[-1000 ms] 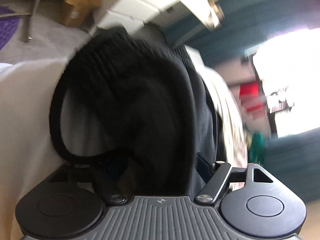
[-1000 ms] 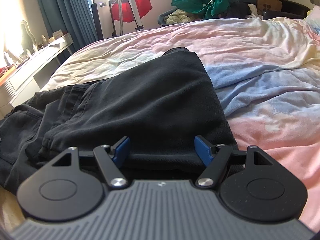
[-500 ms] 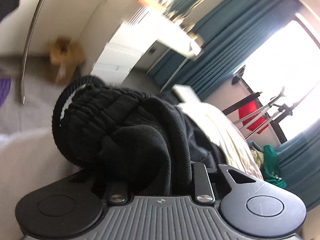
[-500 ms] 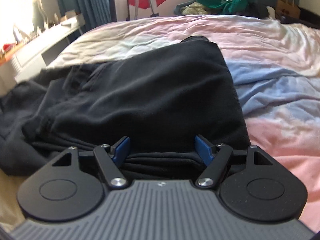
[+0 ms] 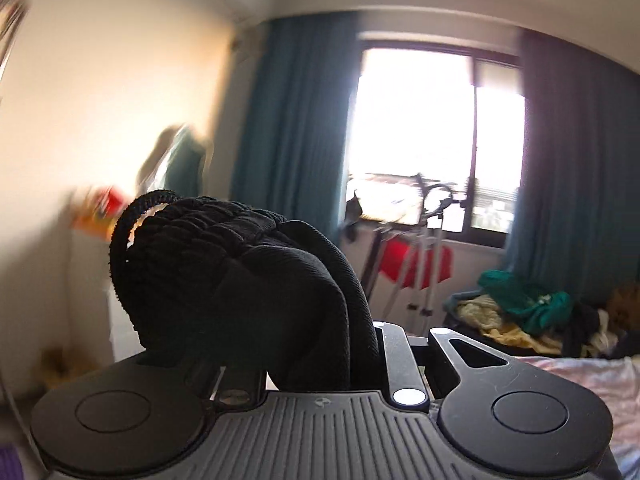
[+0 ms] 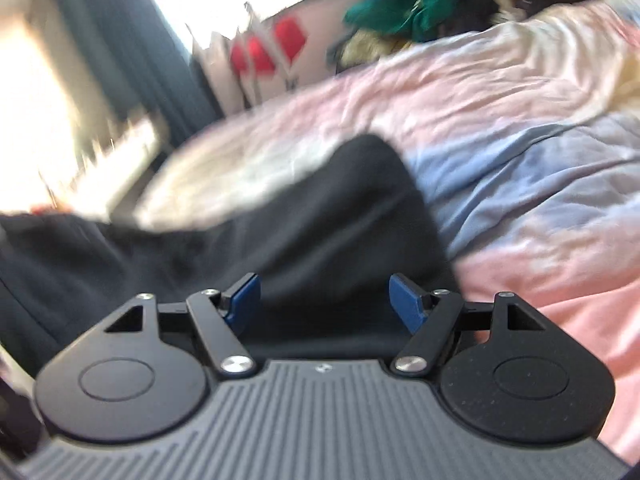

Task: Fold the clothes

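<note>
1. Above the bed (image 6: pixel 520 128), the left gripper (image 5: pixel 304 364) clenches a bunched black garment (image 5: pixel 240 280); carry its edge level.
2. The right gripper (image 6: pixel 324 300), jaws spread and empty, hovers over dark clothing (image 6: pixel 320 216) on the bed.
3. Beyond: window (image 5: pixel 432 132), laundry heap (image 5: pixel 516 312), nothing blocking.
</note>
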`<state>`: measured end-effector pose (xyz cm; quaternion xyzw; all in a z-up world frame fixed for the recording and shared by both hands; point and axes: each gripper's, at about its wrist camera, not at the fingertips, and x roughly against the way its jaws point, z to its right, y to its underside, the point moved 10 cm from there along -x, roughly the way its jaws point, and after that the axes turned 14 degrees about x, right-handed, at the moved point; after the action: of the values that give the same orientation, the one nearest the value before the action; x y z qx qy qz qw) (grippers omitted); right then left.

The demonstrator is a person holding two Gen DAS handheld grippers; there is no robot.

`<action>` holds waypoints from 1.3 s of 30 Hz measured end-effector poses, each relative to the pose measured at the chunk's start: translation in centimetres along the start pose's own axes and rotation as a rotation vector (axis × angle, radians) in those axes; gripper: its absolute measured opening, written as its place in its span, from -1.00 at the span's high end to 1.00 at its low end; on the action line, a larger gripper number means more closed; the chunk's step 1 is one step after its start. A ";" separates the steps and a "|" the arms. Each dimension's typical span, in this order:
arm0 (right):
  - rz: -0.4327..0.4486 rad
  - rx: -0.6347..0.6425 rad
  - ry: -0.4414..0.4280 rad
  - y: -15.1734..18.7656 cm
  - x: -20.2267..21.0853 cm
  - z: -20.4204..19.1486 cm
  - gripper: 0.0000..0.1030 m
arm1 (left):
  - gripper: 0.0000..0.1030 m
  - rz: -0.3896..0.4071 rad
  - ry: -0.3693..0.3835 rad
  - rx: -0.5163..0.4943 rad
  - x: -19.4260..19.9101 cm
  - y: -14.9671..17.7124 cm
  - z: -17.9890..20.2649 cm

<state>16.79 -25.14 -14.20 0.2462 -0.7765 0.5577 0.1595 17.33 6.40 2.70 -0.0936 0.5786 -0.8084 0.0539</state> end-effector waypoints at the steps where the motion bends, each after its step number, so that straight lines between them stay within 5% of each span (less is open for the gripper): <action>1: 0.020 -0.046 -0.001 -0.5 0.6 1.0 -0.43 | 0.62 0.015 0.018 -0.024 0.2 0.1 2.4; 5: 0.057 -0.214 0.057 -0.9 1.6 5.4 -0.47 | 0.62 0.072 0.115 -0.121 2.0 2.7 13.1; 10: 0.094 -0.419 0.146 -0.8 2.5 11.1 -0.47 | 0.62 0.085 0.278 -0.317 4.6 11.3 26.3; 16: 0.158 -0.542 0.230 -0.4 3.8 15.5 -0.47 | 0.62 -0.105 0.411 -0.515 3.5 26.3 33.9; 18: 0.167 -0.574 0.240 -0.1 3.8 16.5 -0.47 | 0.60 -0.193 0.424 -0.562 3.3 30.6 34.7; 22: 0.159 -0.628 0.205 0.5 3.4 17.1 -0.47 | 0.54 -0.192 0.438 -0.697 4.0 34.5 35.3; 25: 0.150 -0.641 0.188 0.6 3.2 16.9 -0.47 | 0.34 -0.227 0.501 -0.756 3.8 34.8 34.3; 27: 0.145 -0.650 0.177 0.7 3.1 16.8 -0.47 | -0.21 -0.254 0.537 -0.788 3.7 34.8 33.3; 33: 0.127 -0.677 0.142 0.9 2.9 16.6 -0.46 | -0.78 -0.271 0.585 -0.819 5.6 32.5 26.8; 39: 0.115 -0.687 0.148 1.2 2.9 16.4 -0.47 | -0.81 -0.265 0.600 -0.831 8.1 29.4 19.7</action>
<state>14.17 -40.89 -18.99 0.0929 -0.9177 0.2883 0.2572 13.05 -22.96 -18.24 0.0562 0.8233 -0.5022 -0.2586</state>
